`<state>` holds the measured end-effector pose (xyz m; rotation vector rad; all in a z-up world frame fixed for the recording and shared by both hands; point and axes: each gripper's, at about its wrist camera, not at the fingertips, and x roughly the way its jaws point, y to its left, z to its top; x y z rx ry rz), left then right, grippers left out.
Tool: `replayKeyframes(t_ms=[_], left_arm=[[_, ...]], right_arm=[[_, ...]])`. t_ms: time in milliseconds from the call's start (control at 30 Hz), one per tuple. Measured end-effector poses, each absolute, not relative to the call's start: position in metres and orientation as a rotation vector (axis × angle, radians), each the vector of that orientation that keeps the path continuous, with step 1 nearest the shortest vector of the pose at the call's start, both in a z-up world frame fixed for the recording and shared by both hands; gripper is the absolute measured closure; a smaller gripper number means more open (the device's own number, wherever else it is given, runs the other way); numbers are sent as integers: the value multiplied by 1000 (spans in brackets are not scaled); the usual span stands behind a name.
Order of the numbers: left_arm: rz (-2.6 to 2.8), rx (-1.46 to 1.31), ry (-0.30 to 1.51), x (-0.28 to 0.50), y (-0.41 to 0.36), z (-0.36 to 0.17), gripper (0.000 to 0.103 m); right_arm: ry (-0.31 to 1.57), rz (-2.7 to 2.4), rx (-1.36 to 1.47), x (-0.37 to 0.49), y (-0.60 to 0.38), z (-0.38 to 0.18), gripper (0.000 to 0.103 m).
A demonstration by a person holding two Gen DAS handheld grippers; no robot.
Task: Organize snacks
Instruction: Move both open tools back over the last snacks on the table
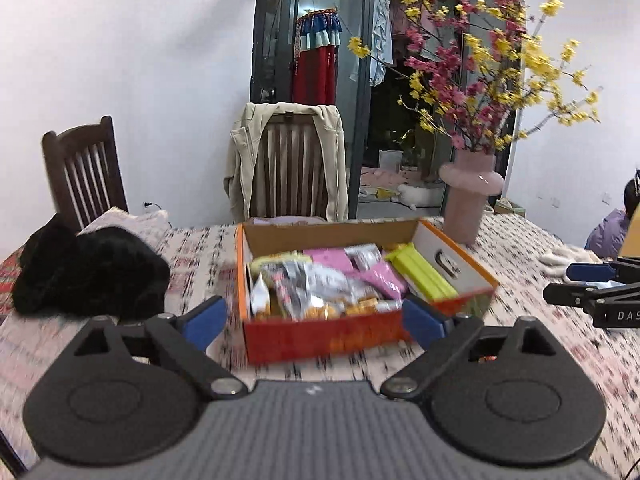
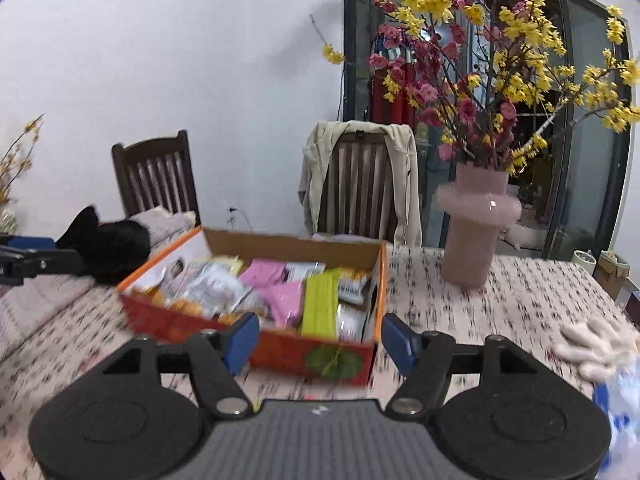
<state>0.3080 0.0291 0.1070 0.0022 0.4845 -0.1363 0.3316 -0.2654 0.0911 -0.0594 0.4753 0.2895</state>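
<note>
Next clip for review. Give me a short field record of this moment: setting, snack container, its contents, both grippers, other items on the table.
setting: dining table with patterned cloth, two wooden chairs behind it
container: orange cardboard box, open top, standing on the table
contents: mixed snack packets, pink packets, a yellow-green packet
left gripper: open, nothing between its jaws, short of the box
right gripper: open, empty, short of the box
other items: pink vase with flowers, black garment, white glove
</note>
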Motion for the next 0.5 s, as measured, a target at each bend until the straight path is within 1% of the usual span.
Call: replayKeyframes(t_ms=[33,100,267,367,500], left_arm=[[-127,2,481,296,28,105,4],[-119,-6,483,272,27,100,4],[-125,-55,526,219,25,87,4],[-111,-74,558,190,20,74,3],[-101,-109,623,157,17,53,3]], right_arm=[[480,295,-53,321,-267,88,35],[488,312,-41,296,-269,80,30],[497,335,-35,232,-271,63,27],[488,347,-58,198,-273,55,22],[495,341,-63,163,-278,44,21]])
